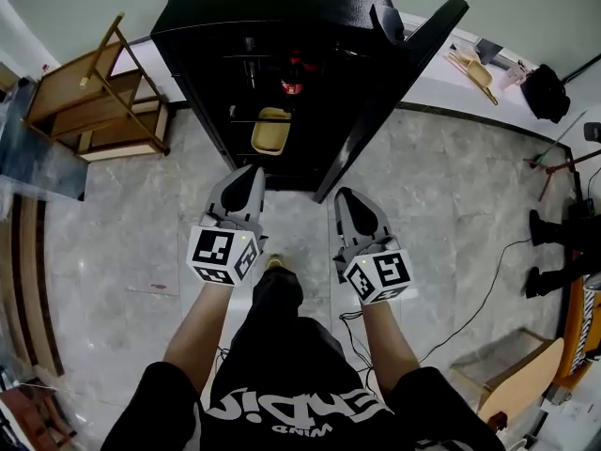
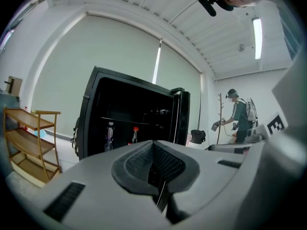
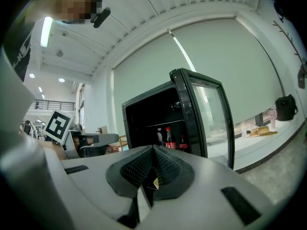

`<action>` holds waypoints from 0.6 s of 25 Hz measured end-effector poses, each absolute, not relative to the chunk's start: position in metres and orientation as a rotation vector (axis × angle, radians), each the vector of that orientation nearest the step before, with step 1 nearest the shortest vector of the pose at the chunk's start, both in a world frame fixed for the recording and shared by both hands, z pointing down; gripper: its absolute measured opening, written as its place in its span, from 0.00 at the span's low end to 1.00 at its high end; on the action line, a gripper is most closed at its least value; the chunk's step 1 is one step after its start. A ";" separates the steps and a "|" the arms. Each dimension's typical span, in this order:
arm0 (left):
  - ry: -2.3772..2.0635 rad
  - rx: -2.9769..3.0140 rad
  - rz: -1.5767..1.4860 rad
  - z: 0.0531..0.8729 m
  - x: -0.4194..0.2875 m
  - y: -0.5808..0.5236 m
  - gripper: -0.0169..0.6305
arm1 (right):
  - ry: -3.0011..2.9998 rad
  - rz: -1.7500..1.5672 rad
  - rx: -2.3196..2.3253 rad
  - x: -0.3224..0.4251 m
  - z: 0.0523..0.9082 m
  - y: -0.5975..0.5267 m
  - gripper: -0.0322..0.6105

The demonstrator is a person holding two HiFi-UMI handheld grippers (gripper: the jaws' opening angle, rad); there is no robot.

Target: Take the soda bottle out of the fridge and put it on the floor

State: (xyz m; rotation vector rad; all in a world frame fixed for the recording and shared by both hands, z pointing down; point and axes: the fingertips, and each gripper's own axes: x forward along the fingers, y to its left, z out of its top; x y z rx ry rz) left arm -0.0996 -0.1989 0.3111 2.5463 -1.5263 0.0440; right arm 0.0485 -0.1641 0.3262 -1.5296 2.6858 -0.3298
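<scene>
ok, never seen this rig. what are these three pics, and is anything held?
No robot: a person holds a two-jaw gripper in each hand. The head camera looks down on the left gripper and right gripper, pointed at a black fridge with its door open. The other two pictures come from cameras riding on each gripper, looking along its jaws. Both pairs of jaws are shut and empty. Bottles stand inside the fridge, red-capped soda among them; a wooden rack stands beside the fridge on the tiled floor.
</scene>
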 end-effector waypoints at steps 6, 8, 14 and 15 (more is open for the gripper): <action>-1.537 2.534 0.048 0.328 -0.099 -0.213 0.08 | 2.689 -0.331 -1.524 0.046 0.339 -0.170 0.09; -1.534 2.526 0.041 0.332 -0.099 -0.221 0.22 | 2.689 -0.335 -1.526 0.045 0.341 -0.173 0.09; -1.578 2.531 0.005 0.339 -0.100 -0.244 0.60 | 2.684 -0.354 -1.535 0.044 0.347 -0.178 0.09; -1.584 2.530 0.011 0.342 -0.100 -0.249 0.63 | 2.684 -0.355 -1.536 0.044 0.348 -0.178 0.09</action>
